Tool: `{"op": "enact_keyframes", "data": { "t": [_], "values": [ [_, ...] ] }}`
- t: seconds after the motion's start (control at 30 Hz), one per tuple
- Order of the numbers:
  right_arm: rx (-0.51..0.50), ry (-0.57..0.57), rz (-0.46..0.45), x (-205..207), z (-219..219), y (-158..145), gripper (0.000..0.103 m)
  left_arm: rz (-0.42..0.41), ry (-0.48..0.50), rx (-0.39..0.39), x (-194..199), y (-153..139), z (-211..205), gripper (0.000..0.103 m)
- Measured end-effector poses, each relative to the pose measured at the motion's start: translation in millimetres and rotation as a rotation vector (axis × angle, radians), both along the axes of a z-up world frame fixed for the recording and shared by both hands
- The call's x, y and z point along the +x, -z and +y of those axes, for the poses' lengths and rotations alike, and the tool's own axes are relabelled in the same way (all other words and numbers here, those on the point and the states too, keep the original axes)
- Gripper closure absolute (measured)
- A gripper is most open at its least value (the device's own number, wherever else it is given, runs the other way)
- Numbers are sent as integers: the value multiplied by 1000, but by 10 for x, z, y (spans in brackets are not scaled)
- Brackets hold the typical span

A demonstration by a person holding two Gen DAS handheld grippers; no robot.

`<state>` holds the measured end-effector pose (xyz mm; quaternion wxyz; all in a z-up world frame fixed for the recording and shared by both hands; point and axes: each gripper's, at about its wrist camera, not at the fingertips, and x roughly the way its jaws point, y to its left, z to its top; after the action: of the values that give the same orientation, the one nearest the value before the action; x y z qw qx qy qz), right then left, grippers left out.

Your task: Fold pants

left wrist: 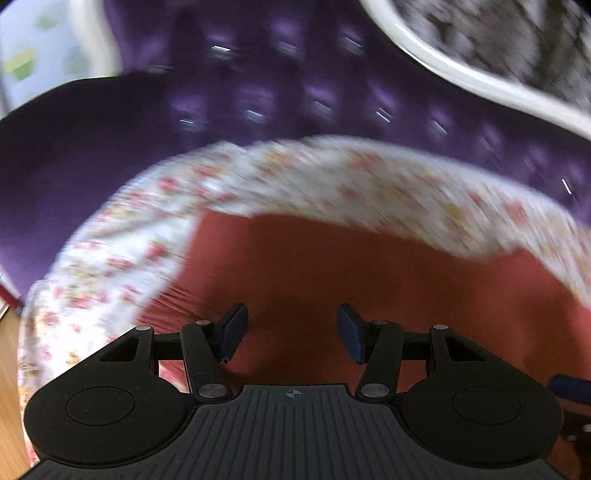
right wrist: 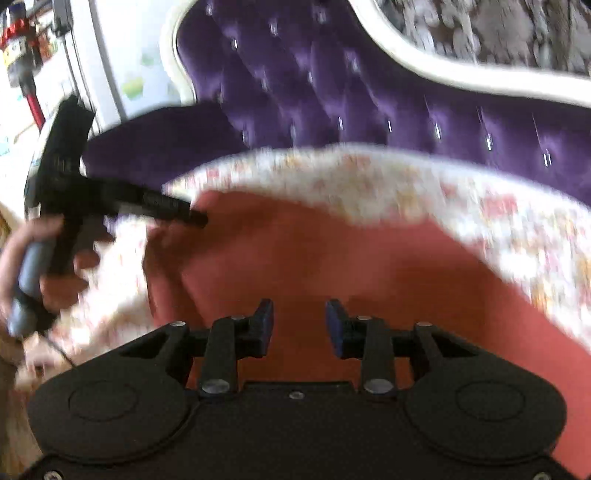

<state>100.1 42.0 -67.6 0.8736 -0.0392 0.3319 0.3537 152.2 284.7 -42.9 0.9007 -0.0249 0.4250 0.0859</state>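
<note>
The pants [left wrist: 369, 280] are a salmon-red cloth spread flat on a floral sheet [left wrist: 332, 173]; both views are blurred. My left gripper [left wrist: 291, 328] hovers over the red cloth, its blue pads [left wrist: 232, 328] apart with nothing between them. My right gripper [right wrist: 299, 321] is also open above the pants [right wrist: 332, 258], and its gap is empty too. In the right wrist view the left gripper [right wrist: 192, 216] shows at the left, held by a hand [right wrist: 26, 254], with its tip at the pants' left edge.
A purple tufted headboard [right wrist: 332, 85] with a white frame [right wrist: 461, 74] rises behind the floral sheet [right wrist: 498, 210]. Patterned grey wall [left wrist: 498, 33] lies beyond it. Wooden floor [left wrist: 9, 369] shows at the far left. Shelves with clutter [right wrist: 22, 55] stand at the upper left.
</note>
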Motion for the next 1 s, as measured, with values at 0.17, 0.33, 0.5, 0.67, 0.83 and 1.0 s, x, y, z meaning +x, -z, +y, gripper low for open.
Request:
{"op": "enact_keyframes", "data": {
  "t": [0.17, 0.33, 0.5, 0.67, 0.83, 1.0],
  "values": [
    [-118, -137, -20, -415, 41, 267, 59, 140, 68, 116, -118, 281, -210, 48],
    [-18, -126, -7, -140, -135, -71, 72, 136, 33, 26, -252, 223, -56, 49],
    [30, 48, -100, 767, -310, -313, 58, 148, 45, 48, -201, 190, -109, 48],
    [-15, 100, -113, 1372, -308, -250, 42, 128, 32, -4, -119, 184, -14, 49],
    [-47, 15, -68, 1491, -205, -76, 66, 68, 12, -56, -69, 110, 44, 49],
    [-97, -59, -148, 1002, -118, -22, 97, 44, -22, -85, 79, 96, 22, 49]
  ]
}}
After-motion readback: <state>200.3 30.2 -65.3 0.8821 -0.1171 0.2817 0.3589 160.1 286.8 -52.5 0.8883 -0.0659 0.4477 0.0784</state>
